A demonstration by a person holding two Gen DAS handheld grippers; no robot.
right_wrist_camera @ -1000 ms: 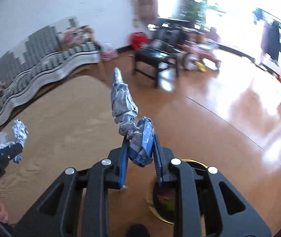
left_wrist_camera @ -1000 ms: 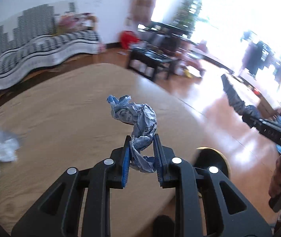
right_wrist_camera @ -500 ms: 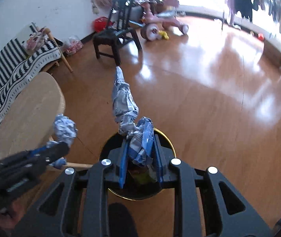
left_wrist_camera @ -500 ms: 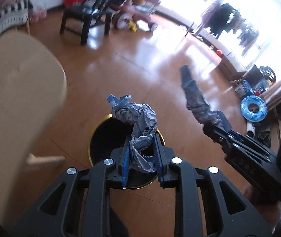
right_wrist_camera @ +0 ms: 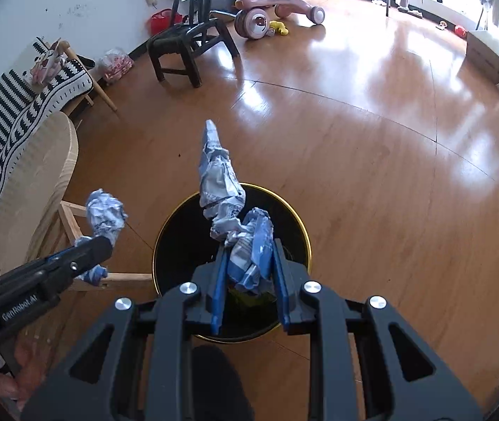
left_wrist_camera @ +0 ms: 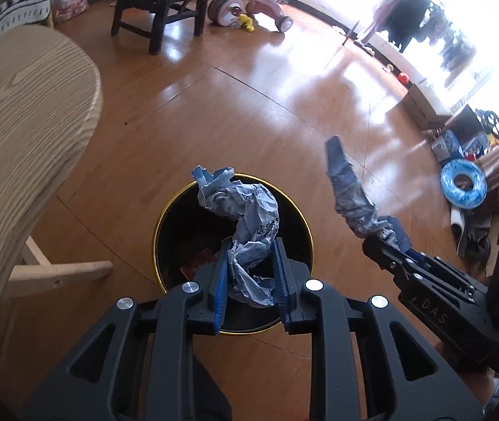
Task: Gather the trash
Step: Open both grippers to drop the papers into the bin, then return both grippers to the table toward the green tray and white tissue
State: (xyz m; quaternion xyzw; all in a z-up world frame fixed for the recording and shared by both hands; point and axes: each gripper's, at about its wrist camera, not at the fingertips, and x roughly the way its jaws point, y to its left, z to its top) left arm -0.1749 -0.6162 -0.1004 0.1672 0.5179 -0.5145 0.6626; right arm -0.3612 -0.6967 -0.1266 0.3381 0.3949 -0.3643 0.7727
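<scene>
My left gripper (left_wrist_camera: pixel 251 263) is shut on a crumpled blue-and-white paper wad (left_wrist_camera: pixel 246 224), held over a black trash bin with a gold rim (left_wrist_camera: pixel 160 224) on the floor. My right gripper (right_wrist_camera: pixel 249 266) is shut on a long twisted blue-and-white wrapper (right_wrist_camera: pixel 219 179), above the same bin (right_wrist_camera: pixel 305 235). The right gripper and its wrapper (left_wrist_camera: pixel 351 196) show at the right of the left wrist view. The left gripper and its wad (right_wrist_camera: pixel 104 215) show at the left of the right wrist view. Some trash lies inside the bin.
A light wooden table (left_wrist_camera: pixel 21 112) stands left of the bin, its leg brace (left_wrist_camera: pixel 56 273) close to the rim. A black chair (right_wrist_camera: pixel 186 45) and pink ride-on toy (right_wrist_camera: pixel 267 10) stand farther off on the wooden floor. Clutter sits by the right wall (left_wrist_camera: pixel 463 182).
Both grippers have swung from over the table to above the trash bin, tilting downward. Each still holds its piece of trash. The bin now sits directly under both.
</scene>
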